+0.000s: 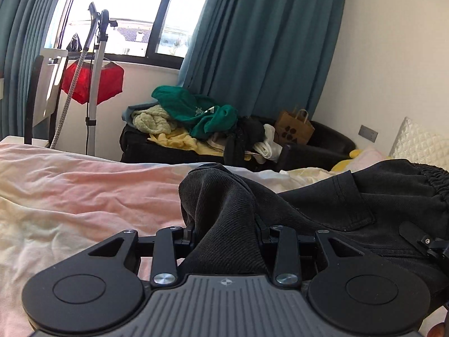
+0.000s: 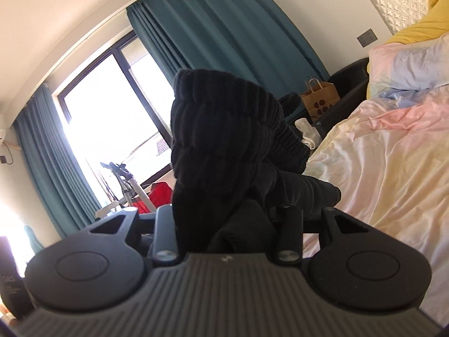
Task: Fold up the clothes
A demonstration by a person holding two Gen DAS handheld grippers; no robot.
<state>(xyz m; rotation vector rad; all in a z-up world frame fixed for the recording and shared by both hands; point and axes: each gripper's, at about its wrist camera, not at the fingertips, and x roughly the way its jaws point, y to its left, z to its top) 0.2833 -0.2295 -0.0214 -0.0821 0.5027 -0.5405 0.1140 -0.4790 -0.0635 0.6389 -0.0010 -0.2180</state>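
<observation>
A pair of black trousers (image 1: 322,210) with an elastic waistband and a patch pocket lies across the pink-and-yellow bed sheet (image 1: 70,196). My left gripper (image 1: 226,224) is shut on a ribbed fold of it, and the cloth bulges up over the fingertips and hides them. In the right wrist view, the same black trousers (image 2: 224,129) rise in a tall bunch straight ahead. My right gripper (image 2: 224,210) is shut on that bunch, held above the bed sheet (image 2: 378,154), its fingertips buried in fabric.
Beyond the bed, a black sofa (image 1: 322,143) holds a pile of clothes (image 1: 196,118) and a brown paper bag (image 1: 294,129). A garment steamer stand (image 1: 94,84) with a red garment (image 1: 92,81) is by the window. Pillows (image 2: 407,64) lie at the bed's head.
</observation>
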